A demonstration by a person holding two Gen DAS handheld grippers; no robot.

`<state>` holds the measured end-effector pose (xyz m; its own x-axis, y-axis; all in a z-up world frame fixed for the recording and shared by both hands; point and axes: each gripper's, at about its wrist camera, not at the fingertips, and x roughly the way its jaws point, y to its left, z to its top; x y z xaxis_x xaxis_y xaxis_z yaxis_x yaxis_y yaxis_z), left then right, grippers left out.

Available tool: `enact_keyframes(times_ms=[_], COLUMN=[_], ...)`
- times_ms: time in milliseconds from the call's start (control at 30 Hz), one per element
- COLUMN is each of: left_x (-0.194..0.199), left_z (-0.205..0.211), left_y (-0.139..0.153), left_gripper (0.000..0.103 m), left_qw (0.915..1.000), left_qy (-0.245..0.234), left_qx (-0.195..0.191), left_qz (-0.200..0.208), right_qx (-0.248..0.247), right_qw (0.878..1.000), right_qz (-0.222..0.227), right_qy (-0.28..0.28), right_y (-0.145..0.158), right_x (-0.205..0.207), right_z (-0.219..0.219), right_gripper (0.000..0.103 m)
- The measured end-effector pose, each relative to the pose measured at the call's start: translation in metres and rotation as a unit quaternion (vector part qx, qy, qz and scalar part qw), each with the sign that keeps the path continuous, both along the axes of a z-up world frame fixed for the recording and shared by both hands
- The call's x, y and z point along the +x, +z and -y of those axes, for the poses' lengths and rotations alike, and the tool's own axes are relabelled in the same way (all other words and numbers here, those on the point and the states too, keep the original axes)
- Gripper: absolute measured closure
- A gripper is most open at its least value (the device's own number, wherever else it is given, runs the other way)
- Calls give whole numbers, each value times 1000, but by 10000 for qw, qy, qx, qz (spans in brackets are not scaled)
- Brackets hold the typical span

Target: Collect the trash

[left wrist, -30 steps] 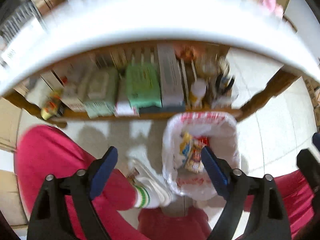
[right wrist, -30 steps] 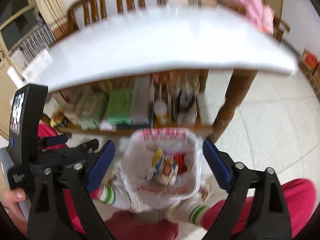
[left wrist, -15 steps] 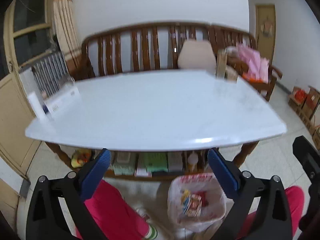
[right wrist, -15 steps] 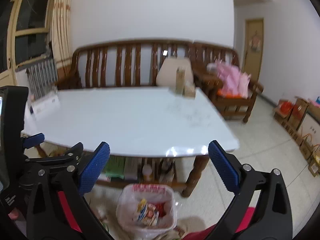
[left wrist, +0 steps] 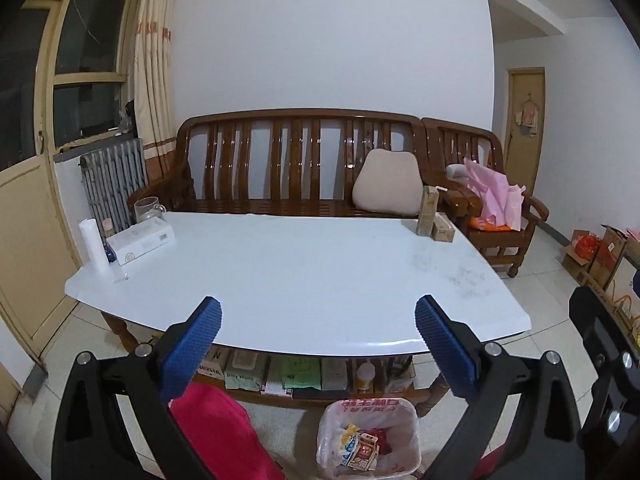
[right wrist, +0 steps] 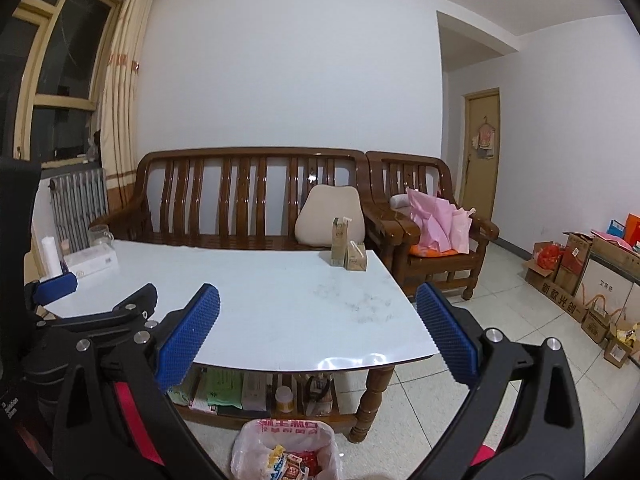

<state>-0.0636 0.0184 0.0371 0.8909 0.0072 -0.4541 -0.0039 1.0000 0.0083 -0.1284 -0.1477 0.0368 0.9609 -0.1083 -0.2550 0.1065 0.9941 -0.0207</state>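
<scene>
Waiting with jaws wide apart, both grippers (left wrist: pixel 316 344) (right wrist: pixel 318 330) face light, probably empty cartons (right wrist: pixel 348 250); pinch the sides gently.

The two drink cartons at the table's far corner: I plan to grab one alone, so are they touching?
Cannot tell. In the right wrist view the tall carton and short carton overlap with no visible gap, but neither view shows actual contact.

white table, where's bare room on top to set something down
The middle and near edge of the white tabletop are bare, between the white tissue box at its far left corner and two tan drink cartons at its far right corner. The wooden shelf underneath is crowded.
</scene>
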Motion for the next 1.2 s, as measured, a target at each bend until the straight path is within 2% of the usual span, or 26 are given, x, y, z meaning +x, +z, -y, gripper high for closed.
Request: enact_keyframes(times_ms=[1200], left_x=[-11], left_z=[-6], left_y=[7], left_gripper=[8], left_qw=[9999], left_qy=[95], left_qx=[23], left_qz=[84], right_qx=[8], right_qw=[10000], right_qz=[7], right_qy=[-70], right_y=[11], right_x=[-11], right_z=[-10], right_gripper=[7])
